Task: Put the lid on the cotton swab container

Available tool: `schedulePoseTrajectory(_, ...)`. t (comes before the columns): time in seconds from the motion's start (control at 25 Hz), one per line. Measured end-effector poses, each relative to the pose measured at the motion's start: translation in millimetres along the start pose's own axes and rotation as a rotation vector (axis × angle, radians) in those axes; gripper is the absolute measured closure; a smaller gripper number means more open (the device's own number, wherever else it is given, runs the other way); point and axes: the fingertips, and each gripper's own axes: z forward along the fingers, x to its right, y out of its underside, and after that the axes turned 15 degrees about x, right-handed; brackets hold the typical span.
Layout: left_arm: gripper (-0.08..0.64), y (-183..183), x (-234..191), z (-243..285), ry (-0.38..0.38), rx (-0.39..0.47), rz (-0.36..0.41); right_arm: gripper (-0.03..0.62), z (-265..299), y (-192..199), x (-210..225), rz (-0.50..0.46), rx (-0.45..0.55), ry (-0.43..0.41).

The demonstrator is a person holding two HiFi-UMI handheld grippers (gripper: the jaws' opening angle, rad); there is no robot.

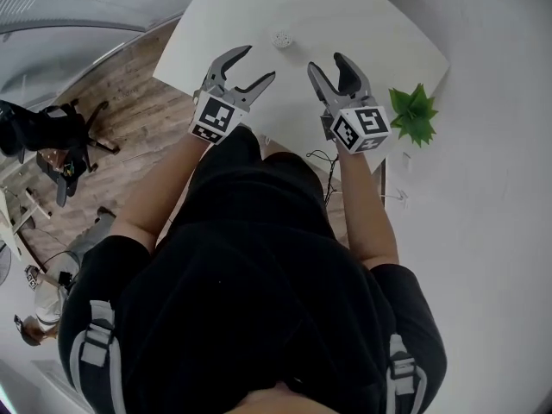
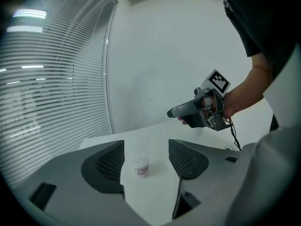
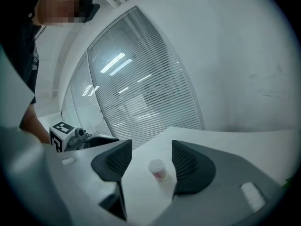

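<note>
A small cotton swab container (image 1: 281, 38) stands upright on the white table (image 1: 388, 33), its top showing white swab tips; I see no lid on it or near it. Both grippers hover over the table's near edge, short of the container. My left gripper (image 1: 256, 64) is open and empty, and in the left gripper view the container (image 2: 140, 166) sits on the table beyond the gap between its jaws (image 2: 146, 159). My right gripper (image 1: 326, 63) is open and empty too, with the container (image 3: 158, 170) ahead of its parted jaws (image 3: 151, 161).
A green plant (image 1: 414, 112) sits by the table's right corner near the white wall. A thin cable (image 1: 323, 158) hangs off the near table edge. Dark chairs (image 1: 52, 136) stand on the wood floor at left. Window blinds (image 2: 51, 88) run along one side.
</note>
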Motion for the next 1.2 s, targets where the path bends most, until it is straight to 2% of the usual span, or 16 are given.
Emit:
schedulePoseTrajectory(0.44,0.272,71,-22,43,0.116,-0.050,-0.036,0.331,29,44,39,0.054,-0.004,0.122)
schedulePoseTrajectory(0.84,0.272,107,-35,70,0.129,-0.049,-0.077,0.337,44,81,57,0.101,0.017,0.163)
schedulePoseTrajectory(1.2,0.272,134,-26,88,0.162,-0.071,-0.082,0.347,50,96,70,0.144,0.053,0.183)
